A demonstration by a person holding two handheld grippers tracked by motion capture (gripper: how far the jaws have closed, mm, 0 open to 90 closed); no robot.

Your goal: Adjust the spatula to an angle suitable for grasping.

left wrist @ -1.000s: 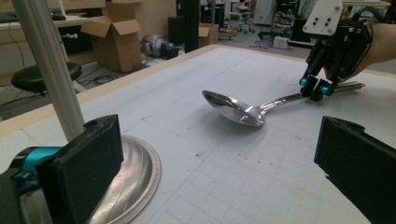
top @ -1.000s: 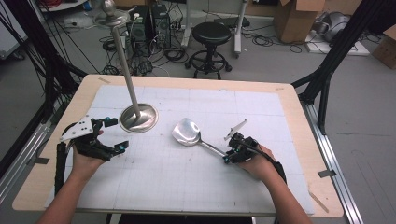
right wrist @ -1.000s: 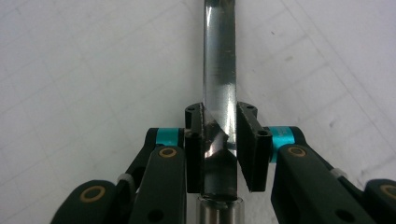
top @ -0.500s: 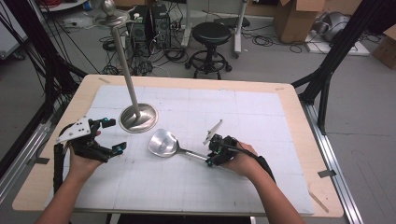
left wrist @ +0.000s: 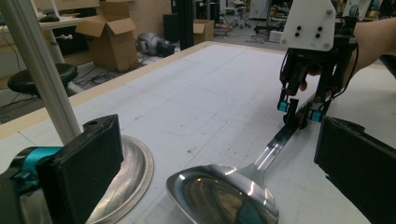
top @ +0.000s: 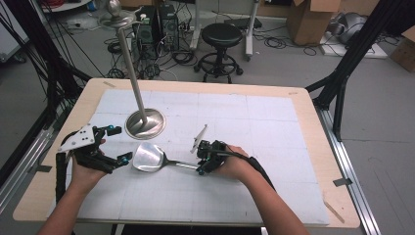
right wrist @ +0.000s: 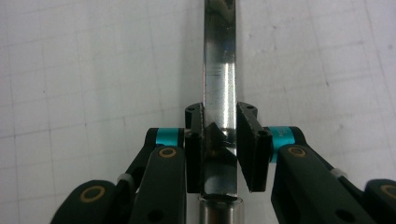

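A large steel spoon [top: 149, 157] lies on the white mat, its bowl to the left. My right gripper [top: 202, 160] is shut on the spoon's handle [right wrist: 219, 79], and both pads [right wrist: 250, 140] press its edges. My left gripper [top: 121, 143] is wide open at the mat's left, with its pads [left wrist: 93, 156] far apart. The spoon's bowl [left wrist: 224, 196] lies just in front of these open jaws, touching neither. In the left gripper view the right gripper [left wrist: 299, 109] holds the handle at the far end.
A metal stand with a round base [top: 145, 123] and a tall leaning pole [top: 131, 63] sits beside the left gripper, behind the spoon's bowl. The wooden table edge [top: 195, 84] frames the mat. A stool [top: 222, 36] and boxes stand on the floor beyond.
The right gripper has slid left across the mat, bringing the spoon with it, so the bowl now sits by the left gripper. The left gripper has stayed in place.
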